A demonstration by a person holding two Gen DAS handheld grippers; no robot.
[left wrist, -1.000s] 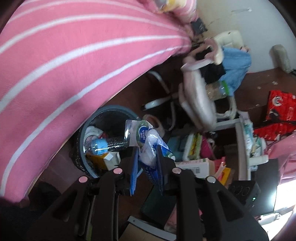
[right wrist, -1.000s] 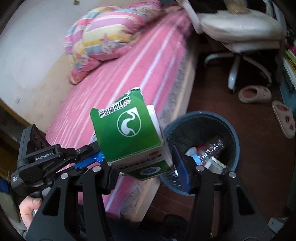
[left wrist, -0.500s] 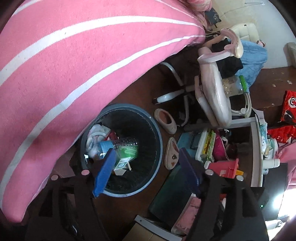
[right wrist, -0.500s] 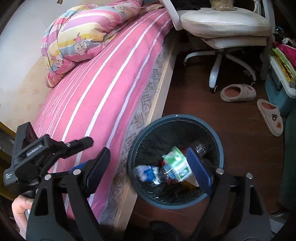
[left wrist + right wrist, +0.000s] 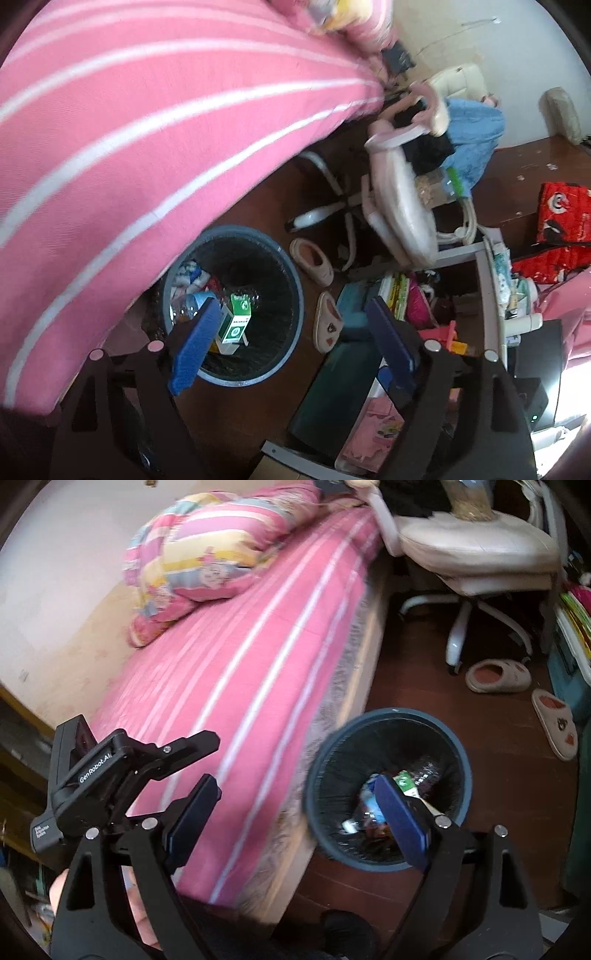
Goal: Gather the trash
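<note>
Both tongs are spread wide and nothing is gripped: the left gripper [image 5: 291,336] and the right gripper [image 5: 295,819] are each held above the trash bin [image 5: 295,295], one blue-padded finger of each overlapping its rim in view. One round bin is seen on the dark floor, lined in black. Inside it, one green-and-white carton [image 5: 236,326] is seen lying on the heap, one clear plastic bottle [image 5: 186,306] beside it toward the bed, and other scraps that cannot be counted. On one side the bin is pressed close to the edge of the pink striped bed [image 5: 258,657]. Two slippers [image 5: 327,325] lie just beside its opposite side, and one white swivel chair [image 5: 476,557] stands beyond them. Bare floor is left between bin and chair base.
</note>
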